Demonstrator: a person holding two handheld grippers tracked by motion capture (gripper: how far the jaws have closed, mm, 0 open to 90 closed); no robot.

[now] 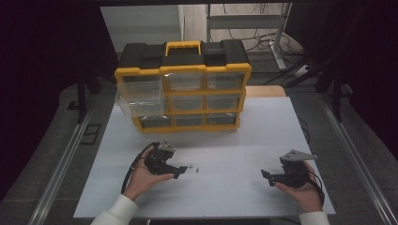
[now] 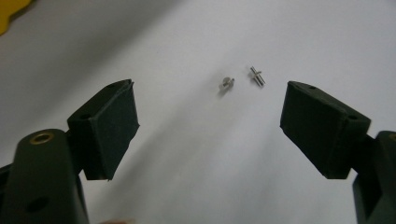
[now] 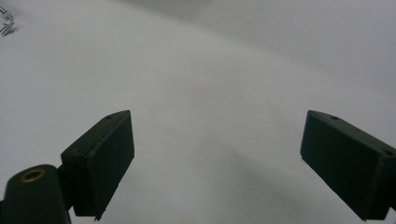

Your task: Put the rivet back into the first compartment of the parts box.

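Two small metal parts lie on the white tabletop (image 1: 234,140): a short screw (image 2: 226,84) and a thin pin (image 2: 257,76) beside it. In the high view they are tiny specks (image 1: 195,168) just right of my left gripper (image 1: 180,171). That gripper (image 2: 208,93) is open, its jaws held wide just short of the parts, with nothing between the pads. My right gripper (image 1: 267,178) rests near the table's front right, pointing left. It (image 3: 217,116) is open over bare table, and the metal parts (image 3: 7,23) sit far off at the top left of its view.
A yellow and black drawer organizer (image 1: 183,89) with clear drawers stands at the back of the table; its left middle drawer (image 1: 141,105) is pulled out. A yellow corner of the organizer (image 2: 9,14) shows in the left gripper view. Dark floor and rails flank the table.
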